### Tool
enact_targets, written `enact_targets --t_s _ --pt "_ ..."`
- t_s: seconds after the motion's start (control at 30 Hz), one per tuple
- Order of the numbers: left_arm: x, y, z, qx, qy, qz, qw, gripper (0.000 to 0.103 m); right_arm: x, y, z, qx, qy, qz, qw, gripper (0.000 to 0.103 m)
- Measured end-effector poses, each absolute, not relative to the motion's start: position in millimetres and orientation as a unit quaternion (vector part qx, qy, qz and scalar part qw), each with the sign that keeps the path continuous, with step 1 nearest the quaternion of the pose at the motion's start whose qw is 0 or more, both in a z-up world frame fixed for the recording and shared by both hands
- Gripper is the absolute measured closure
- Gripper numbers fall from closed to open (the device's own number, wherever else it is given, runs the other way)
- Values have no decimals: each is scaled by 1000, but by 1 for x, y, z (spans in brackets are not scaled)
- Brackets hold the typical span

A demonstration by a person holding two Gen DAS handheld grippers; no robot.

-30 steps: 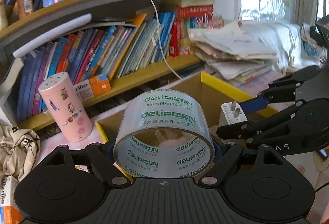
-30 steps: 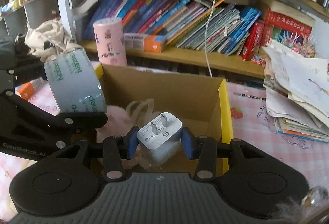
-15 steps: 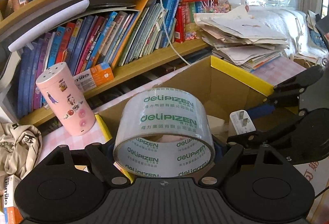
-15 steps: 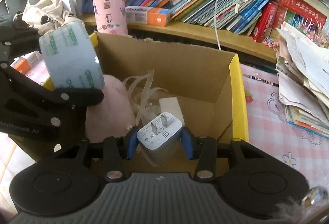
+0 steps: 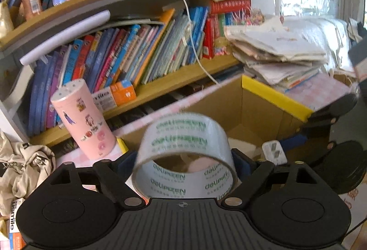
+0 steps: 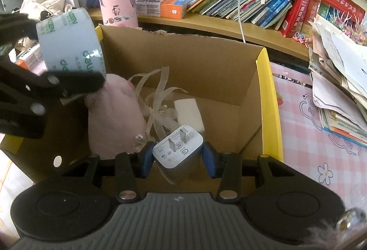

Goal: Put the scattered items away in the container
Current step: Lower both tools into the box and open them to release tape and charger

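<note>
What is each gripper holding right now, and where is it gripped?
Right gripper: white charger plug, pinched on its side faces. Left gripper: fingers opening, letting go of the tape roll between them.

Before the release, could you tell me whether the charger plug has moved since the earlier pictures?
Yes. The charger plug has come down into the cardboard box: in the right wrist view it was level with the back wall's rim, now near the floor.
</note>
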State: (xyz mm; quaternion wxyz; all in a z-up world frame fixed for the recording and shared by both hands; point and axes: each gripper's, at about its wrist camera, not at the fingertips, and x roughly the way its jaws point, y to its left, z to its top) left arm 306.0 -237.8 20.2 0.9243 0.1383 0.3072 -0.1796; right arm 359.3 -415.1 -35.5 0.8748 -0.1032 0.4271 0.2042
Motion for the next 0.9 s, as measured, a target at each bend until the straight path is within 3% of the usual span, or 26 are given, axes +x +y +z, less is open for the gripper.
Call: enact_targets --t_s 0.1,0.33,0.9 --pt "303 -235 27 129 294 -177 930 12 358 -415 -33 -105 420 201 879 60" --pt "294 -228 40 111 266 -166 943 12 353 -414 -24 -108 404 199 886 47" --pt "256 -201 59 65 253 -160 952 12 324 -420 3 -97 369 196 903 43"
